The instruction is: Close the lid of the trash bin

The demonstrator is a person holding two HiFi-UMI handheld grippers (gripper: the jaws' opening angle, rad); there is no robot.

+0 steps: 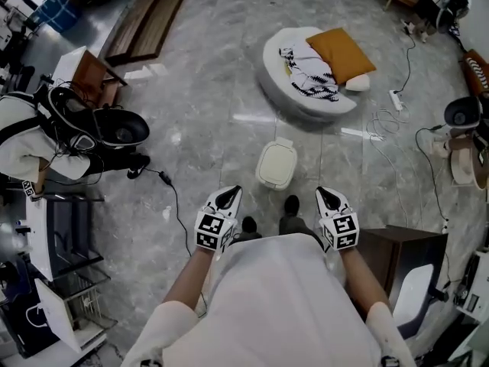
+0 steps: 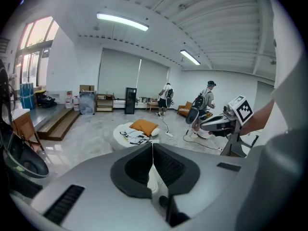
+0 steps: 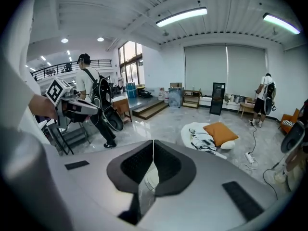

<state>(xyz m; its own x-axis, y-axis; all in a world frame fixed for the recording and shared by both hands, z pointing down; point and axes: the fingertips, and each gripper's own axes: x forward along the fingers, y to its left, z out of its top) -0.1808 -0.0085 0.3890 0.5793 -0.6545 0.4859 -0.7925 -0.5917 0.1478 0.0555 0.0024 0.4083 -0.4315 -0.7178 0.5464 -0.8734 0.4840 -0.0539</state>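
In the head view a small cream trash bin (image 1: 276,164) stands on the grey marble floor just ahead of the person's feet, its lid lying flat on top. My left gripper (image 1: 230,198) hangs to the bin's lower left and my right gripper (image 1: 327,199) to its lower right, both raised off it and touching nothing. In the left gripper view the dark pads of my left gripper (image 2: 152,147) meet with nothing between them. The right gripper view shows my right gripper (image 3: 153,144) likewise shut and empty. A pale sliver of the bin (image 3: 151,178) shows below the jaws.
A round white floor cushion (image 1: 284,82) with an orange pillow (image 1: 341,53) and a patterned cloth lies beyond the bin. Cables and a power strip (image 1: 396,98) trail at the right. A dark wooden cabinet (image 1: 400,252) stands close right. A person with a backpack (image 1: 30,147) is at the left.
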